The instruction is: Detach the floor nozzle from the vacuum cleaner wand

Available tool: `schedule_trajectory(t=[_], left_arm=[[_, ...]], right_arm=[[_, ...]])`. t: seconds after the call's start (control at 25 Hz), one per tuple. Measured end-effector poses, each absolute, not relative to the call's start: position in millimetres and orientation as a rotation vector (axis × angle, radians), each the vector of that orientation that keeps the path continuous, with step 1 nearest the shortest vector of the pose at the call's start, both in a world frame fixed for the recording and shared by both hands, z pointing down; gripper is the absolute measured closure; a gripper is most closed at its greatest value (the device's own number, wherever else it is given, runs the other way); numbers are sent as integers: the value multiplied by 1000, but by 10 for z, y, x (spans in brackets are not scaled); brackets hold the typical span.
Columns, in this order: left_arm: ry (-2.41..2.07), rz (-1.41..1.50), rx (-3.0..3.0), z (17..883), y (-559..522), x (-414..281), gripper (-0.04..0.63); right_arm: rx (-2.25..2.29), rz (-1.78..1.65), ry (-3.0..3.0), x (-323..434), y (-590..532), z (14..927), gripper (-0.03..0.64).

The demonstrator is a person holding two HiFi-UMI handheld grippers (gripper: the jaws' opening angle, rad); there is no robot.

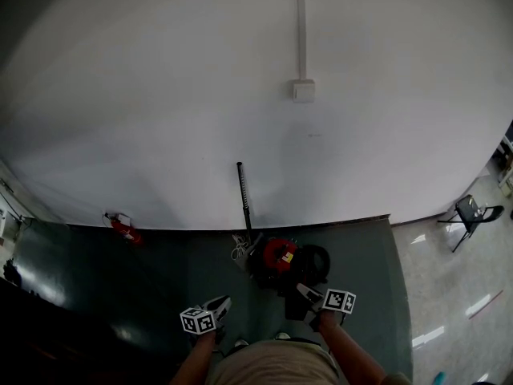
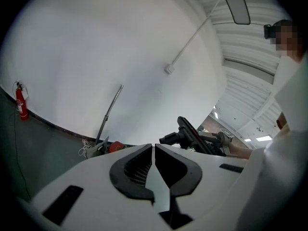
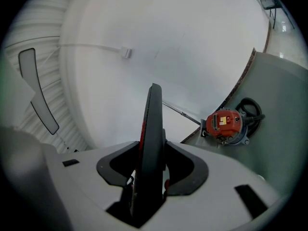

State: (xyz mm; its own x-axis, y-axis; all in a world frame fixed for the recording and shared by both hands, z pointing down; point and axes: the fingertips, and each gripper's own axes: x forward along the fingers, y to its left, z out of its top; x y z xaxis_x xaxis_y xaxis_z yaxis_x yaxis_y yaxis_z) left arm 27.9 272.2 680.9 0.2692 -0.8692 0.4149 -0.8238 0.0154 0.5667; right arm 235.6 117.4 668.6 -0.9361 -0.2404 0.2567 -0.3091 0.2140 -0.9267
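The right gripper [image 3: 153, 153] is gripping the floor nozzle [image 3: 154, 114], which is standing edge-on between its jaws as a thin dark blade with a red streak. Only that gripper's own view is showing this hold plainly. The left gripper view is catching the nozzle side-on, off to the right of the left gripper [image 2: 153, 148], whose jaws are pressing together on nothing. From the head view, the wand [image 1: 244, 195] is leaning on the wall well ahead of both grippers, apart from the nozzle. The red vacuum cleaner [image 1: 277, 254] is sitting on the floor between the grippers and that wall.
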Motion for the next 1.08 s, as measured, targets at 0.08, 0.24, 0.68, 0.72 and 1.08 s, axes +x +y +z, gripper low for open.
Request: schedule_trajectory(t=[0.08,0.24,0.68,0.72,1.08], left_arm=[[-1548,-85,1783,6827,2757,356,586],[-1542,-86,1764,6878,2860,480,586],[-1560,-104,1730,6867,2932,432,586],[-1560,-108,1726,6867,2935,426,586],[-1547,-138,1727,6875,2919,469,586]], right_arm=[[546,1873,-2392,2402,1155,6726,443],[574,1896,-2364,2462,1136,6809,443],[514,1886,-2364,2340,1207,6763,443],[506,1884,-2363,2327,1224,6753,443],[461,1887,-2375,2332,1268,6623,443]])
